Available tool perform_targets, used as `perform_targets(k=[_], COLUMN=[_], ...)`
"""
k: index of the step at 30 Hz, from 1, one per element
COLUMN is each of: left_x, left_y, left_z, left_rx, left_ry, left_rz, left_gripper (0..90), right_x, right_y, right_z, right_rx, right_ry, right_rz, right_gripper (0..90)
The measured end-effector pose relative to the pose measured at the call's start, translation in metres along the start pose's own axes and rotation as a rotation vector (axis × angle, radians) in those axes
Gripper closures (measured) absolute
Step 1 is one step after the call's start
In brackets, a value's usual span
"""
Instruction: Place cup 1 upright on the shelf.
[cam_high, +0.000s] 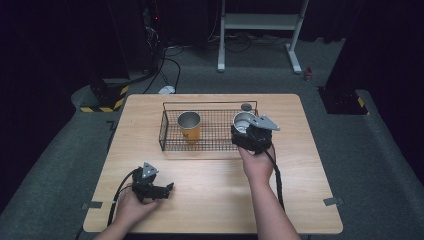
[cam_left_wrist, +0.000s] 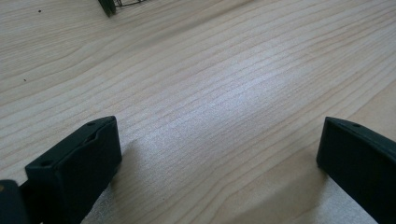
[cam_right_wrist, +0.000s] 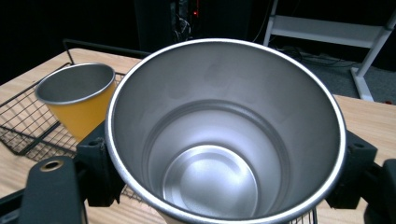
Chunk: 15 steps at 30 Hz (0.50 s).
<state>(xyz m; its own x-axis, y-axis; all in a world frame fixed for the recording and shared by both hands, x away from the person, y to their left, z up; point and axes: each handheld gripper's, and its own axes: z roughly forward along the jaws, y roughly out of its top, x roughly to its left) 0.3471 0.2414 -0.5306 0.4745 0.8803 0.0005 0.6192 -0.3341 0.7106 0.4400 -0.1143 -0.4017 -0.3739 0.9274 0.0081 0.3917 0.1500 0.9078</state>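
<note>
- High view: wooden table (cam_high: 215, 200) carries a black wire basket (cam_high: 172, 145) at its far middle; dark carpeted floor all around it
- Wire basket: rectangular, low-walled, mesh floor; two cups inside, well apart from each other
- Right gripper (cam_high: 246, 131) is at the basket's right end, held by the person's right hand (cam_high: 257, 162), cable trailing back along the forearm, grey three-cornered plate on top
- Right gripper view: steel cup (cam_right_wrist: 224, 140) sits upright between the two black jaws, one pressed to each side of its wall, so the tongs are clamped on it; inside of the cup bare and shiny, bottom visible
- Steel cup position, high view (cam_high: 243, 121): at the right end of the basket, mouth up; whether its base rests on the mesh cannot be told
- Yellow cup (cam_high: 189, 126) with a steel rim stands upright in the left-middle of the basket; in the right gripper view it is left of the steel cup, not touching
- Left gripper (cam_high: 167, 189) lies low at the near left of the table in the left hand (cam_high: 131, 206), well apart from the basket
- Left gripper view: both jaws spread wide over bare wood grain, gripping nothing; left gripper midpoint (cam_left_wrist: 219, 154)
- Small round grey disc (cam_high: 246, 106) on the table just behind the basket's far right corner
</note>
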Motion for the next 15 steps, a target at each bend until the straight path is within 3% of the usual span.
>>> perform_targets(k=[15], left_x=[0.0], left_y=[0.0], left_z=[0.0], left_rx=[-0.001], left_ry=[0.001], left_rz=[-0.001], left_gripper=[0.2], right_x=[-0.002], right_y=[0.019], right_z=[0.031], right_rx=[0.036], right_ry=[-0.036], right_rz=[-0.001], right_gripper=[18.5])
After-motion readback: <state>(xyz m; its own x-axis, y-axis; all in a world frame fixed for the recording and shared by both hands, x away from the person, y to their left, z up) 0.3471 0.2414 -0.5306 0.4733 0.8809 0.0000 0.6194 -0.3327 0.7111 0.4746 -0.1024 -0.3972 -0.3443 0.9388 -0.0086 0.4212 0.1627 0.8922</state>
